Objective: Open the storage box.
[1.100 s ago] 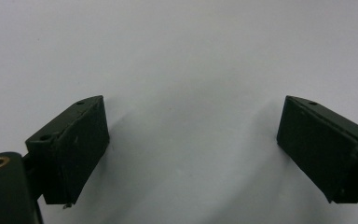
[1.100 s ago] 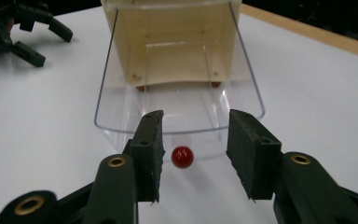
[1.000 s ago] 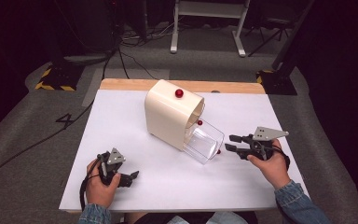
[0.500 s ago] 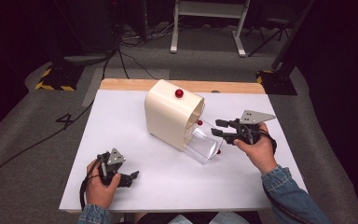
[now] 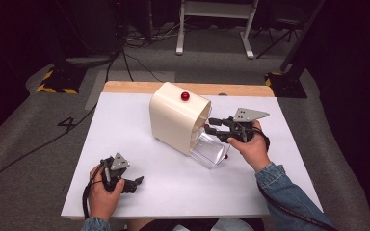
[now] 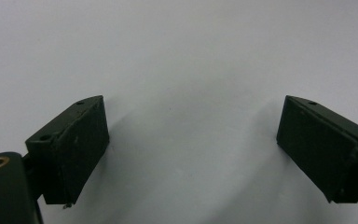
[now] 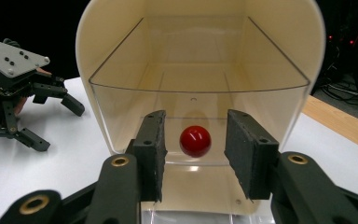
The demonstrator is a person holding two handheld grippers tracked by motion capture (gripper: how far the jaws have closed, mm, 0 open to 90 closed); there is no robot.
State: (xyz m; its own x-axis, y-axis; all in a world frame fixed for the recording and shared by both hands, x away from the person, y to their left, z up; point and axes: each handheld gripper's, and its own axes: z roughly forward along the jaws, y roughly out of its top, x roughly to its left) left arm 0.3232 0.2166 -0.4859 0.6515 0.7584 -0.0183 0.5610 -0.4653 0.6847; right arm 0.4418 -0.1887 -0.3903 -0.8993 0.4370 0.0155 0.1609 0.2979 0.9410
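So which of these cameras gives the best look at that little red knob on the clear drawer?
The right gripper view: the red knob sits close and sharp between the right gripper's open jaws, on the clear drawer. In the high view that knob is only a small red speck at the drawer's edge. The left gripper view looks at the white table.

Cream bin (image 5: 176, 120) with a clear drawer (image 5: 211, 151) and red knob (image 7: 195, 141); second red knob (image 5: 185, 96) on top. White surface (image 5: 125, 125) with a pale wood edge behind the bin. Black tongs (image 7: 196, 154), grey plate (image 5: 250, 114). Yellow-black striped block (image 5: 58, 79) beyond the bin.
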